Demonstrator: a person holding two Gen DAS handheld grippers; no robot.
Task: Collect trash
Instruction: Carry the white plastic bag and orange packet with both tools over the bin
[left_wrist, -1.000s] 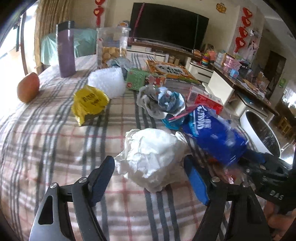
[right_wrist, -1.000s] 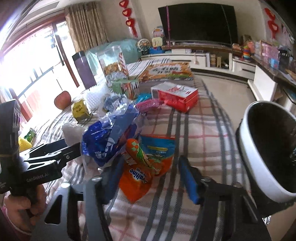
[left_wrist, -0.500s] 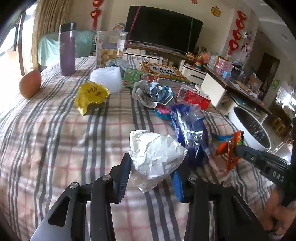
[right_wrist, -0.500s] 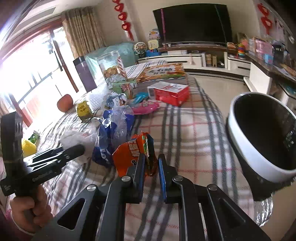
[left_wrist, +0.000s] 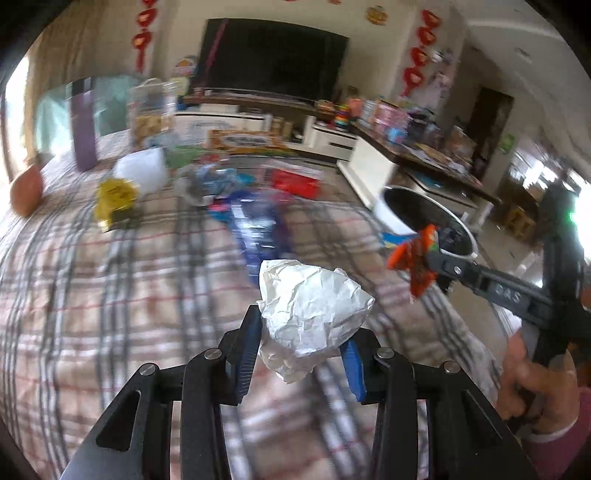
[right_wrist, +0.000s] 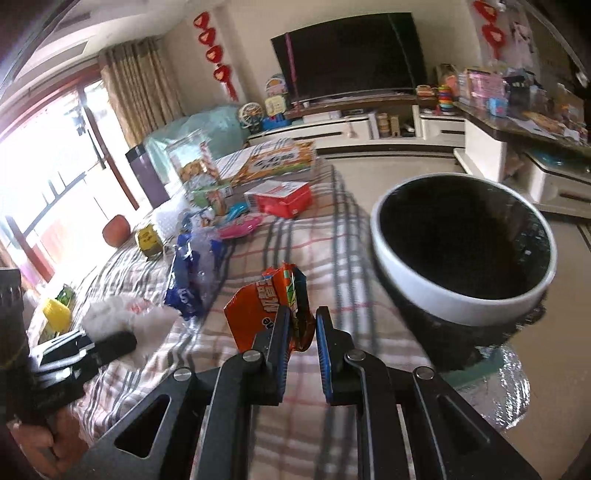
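My left gripper (left_wrist: 301, 332) is shut on a crumpled white paper ball (left_wrist: 314, 306), lifted off the plaid tablecloth (left_wrist: 110, 295). My right gripper (right_wrist: 301, 325) is shut on an orange snack wrapper (right_wrist: 266, 306), held above the cloth just left of the white-rimmed black bin (right_wrist: 461, 295). From the left wrist view, the right gripper (left_wrist: 428, 258) holds that orange wrapper (left_wrist: 413, 254) in front of the bin (left_wrist: 391, 218). A blue plastic wrapper (right_wrist: 186, 280) lies on the cloth between the two grippers.
Further back on the table lie a yellow packet (left_wrist: 114, 199), a white foam lump (left_wrist: 142, 171), crumpled wrappers (left_wrist: 207, 182), a red box (right_wrist: 280, 197), a purple bottle (left_wrist: 85, 125), a cookie jar (right_wrist: 190, 162) and an orange fruit (left_wrist: 26, 188). A hand (left_wrist: 535, 384) grips the right tool.
Both grippers closed on their items, the left on the paper ball, the right on the orange wrapper. Both lifted them off the cloth and carried them rightward toward the bin.
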